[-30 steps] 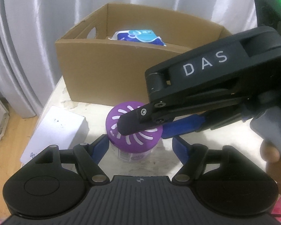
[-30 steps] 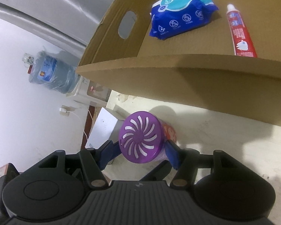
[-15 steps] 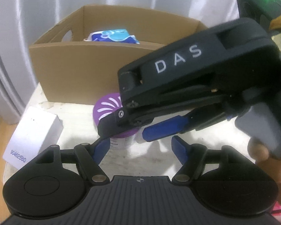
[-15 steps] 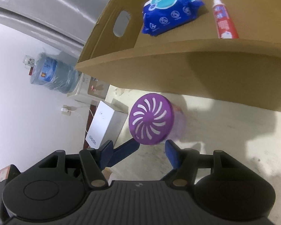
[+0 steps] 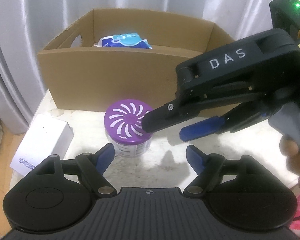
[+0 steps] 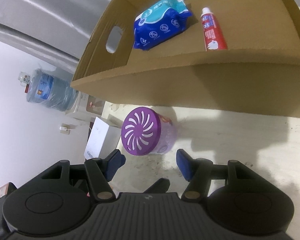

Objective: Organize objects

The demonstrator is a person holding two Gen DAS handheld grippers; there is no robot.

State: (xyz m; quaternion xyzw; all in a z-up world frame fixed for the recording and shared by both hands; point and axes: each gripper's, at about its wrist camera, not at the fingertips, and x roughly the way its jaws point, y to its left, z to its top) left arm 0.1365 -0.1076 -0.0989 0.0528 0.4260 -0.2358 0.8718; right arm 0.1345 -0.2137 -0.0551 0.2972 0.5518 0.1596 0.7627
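Table: jar at centre; box at 12 o'clock, holding wipes and tube; carton at 9 o'clock.

worktop: pale, stained | curtain: grey-white, 12 o'clock behind | wood floor: 9 o'clock of worktop | water jug: blue, on floor, 10 o'clock | wall socket: white, below jug

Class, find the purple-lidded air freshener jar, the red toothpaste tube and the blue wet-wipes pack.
purple-lidded air freshener jar [image 6: 141,133], right wrist view, lid centre
red toothpaste tube [image 6: 212,33], right wrist view, tube middle
blue wet-wipes pack [image 6: 161,27], right wrist view, top face
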